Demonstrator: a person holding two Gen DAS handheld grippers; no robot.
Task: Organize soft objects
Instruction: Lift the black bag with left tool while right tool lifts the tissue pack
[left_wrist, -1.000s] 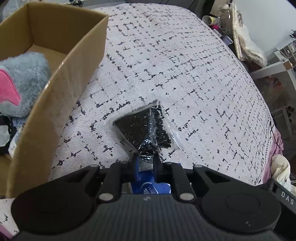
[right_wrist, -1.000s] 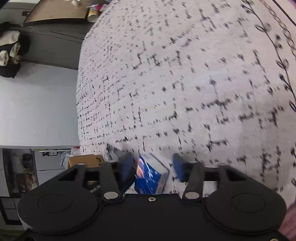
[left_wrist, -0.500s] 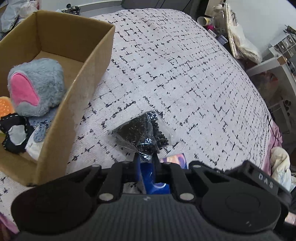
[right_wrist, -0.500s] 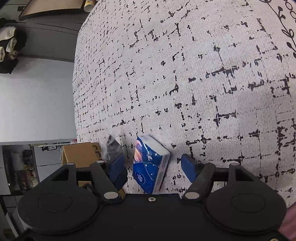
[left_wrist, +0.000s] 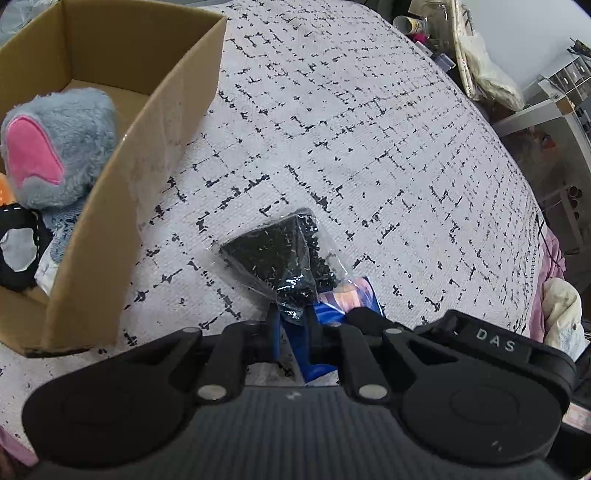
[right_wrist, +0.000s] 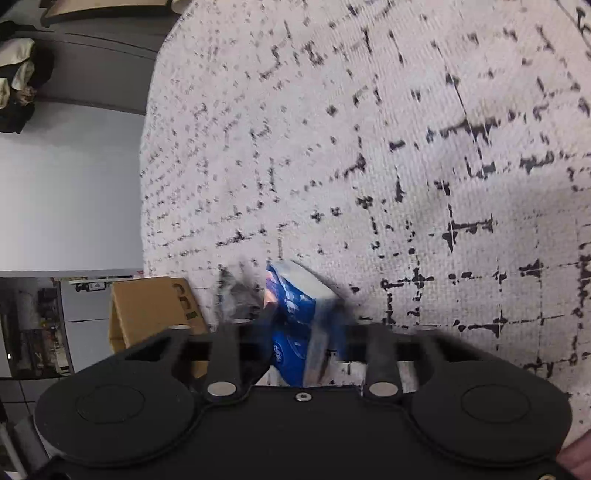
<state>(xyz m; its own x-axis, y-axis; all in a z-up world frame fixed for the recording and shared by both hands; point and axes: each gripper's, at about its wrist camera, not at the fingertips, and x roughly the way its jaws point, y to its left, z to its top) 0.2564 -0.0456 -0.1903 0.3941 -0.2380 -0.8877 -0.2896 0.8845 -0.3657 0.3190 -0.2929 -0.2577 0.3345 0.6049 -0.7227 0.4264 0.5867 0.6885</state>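
Observation:
My left gripper (left_wrist: 291, 314) is shut on the near corner of a clear bag of black pieces (left_wrist: 277, 254), which lies on the patterned bedspread (left_wrist: 369, 147). Right behind it, a blue tissue pack (left_wrist: 351, 299) stands on edge. In the right wrist view that tissue pack (right_wrist: 295, 306) sits between the jaws of my right gripper (right_wrist: 299, 317), which are closing, their blurred fingers (right_wrist: 325, 332) against its sides. The bag (right_wrist: 236, 291) shows as a grey blur to the pack's left.
An open cardboard box (left_wrist: 110, 206) stands at the left with a grey plush toy with a pink ear (left_wrist: 62, 147) and other soft items inside. Shelves and clutter (left_wrist: 554, 110) line the bed's far right. The box (right_wrist: 147, 310) sits near the bed edge.
The right gripper's jaws have closed in from wide apart onto the tissue pack. Its black body has come into the left wrist view beside the bag. The left gripper stayed shut on the bag.

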